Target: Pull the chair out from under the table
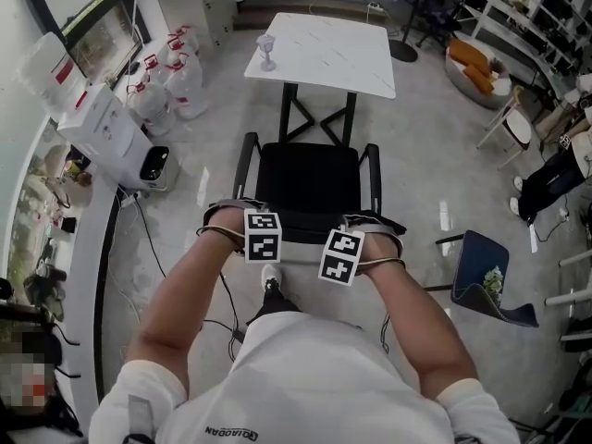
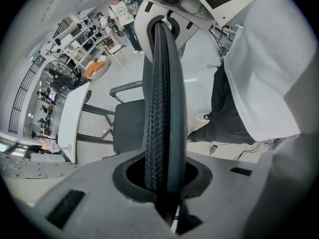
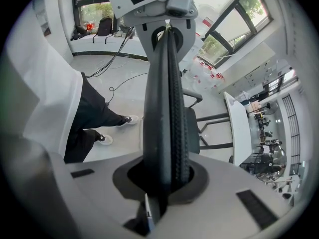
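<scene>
A black office chair (image 1: pixel 307 185) with grey armrests stands just in front of the white table (image 1: pixel 324 52), its seat out from under the tabletop. Its black backrest is at my hands. My left gripper (image 1: pixel 262 239) and right gripper (image 1: pixel 341 257) are both shut on the backrest's top edge, side by side. In the left gripper view the ribbed backrest edge (image 2: pixel 162 108) runs from my left gripper (image 2: pixel 162 180) up to the other gripper. The right gripper view shows the same edge (image 3: pixel 169 113) clamped in my right gripper (image 3: pixel 167 180). The seat (image 2: pixel 127 126) lies beyond.
A stemmed glass (image 1: pixel 267 50) stands on the table's left corner. Water jugs (image 1: pixel 171 77) and a white box (image 1: pixel 104 126) line the left wall, with cables on the floor. A blue chair (image 1: pixel 481 276) stands at the right, and a seated person (image 1: pixel 555 169) further right.
</scene>
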The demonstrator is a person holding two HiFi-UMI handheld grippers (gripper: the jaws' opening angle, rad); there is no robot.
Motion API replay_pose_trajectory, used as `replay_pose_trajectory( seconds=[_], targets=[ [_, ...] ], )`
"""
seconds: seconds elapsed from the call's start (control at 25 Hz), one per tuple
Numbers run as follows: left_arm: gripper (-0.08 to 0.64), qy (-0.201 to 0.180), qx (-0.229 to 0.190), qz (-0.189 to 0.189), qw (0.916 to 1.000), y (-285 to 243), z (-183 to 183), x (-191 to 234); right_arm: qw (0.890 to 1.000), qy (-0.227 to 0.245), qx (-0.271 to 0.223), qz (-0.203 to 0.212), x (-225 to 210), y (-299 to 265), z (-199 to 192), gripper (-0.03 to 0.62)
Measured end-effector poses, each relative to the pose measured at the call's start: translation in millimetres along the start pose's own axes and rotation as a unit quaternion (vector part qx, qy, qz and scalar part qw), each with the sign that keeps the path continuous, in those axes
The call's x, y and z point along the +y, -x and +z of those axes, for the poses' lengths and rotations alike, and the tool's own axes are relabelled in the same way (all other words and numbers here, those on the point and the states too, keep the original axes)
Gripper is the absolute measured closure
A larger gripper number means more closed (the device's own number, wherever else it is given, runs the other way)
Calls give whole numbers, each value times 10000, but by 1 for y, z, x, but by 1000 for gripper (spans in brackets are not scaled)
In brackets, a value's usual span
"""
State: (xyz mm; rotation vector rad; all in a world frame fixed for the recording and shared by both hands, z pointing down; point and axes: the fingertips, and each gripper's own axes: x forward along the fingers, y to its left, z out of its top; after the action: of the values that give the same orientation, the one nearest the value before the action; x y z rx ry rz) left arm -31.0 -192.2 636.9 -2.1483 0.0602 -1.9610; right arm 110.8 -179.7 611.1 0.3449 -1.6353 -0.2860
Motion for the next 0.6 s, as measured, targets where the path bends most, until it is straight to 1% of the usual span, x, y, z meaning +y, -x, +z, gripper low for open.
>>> replay_pose_trajectory(
  seconds=[0.36, 0.6],
  targets=[
    [491, 187, 56, 21, 9998, 8, 5, -46, 9998, 183, -120, -28, 39, 16, 0, 555],
    [489, 187, 69, -59, 9998, 11, 3, -66, 9998, 165, -141, -10, 58, 23, 5, 555]
  ],
)
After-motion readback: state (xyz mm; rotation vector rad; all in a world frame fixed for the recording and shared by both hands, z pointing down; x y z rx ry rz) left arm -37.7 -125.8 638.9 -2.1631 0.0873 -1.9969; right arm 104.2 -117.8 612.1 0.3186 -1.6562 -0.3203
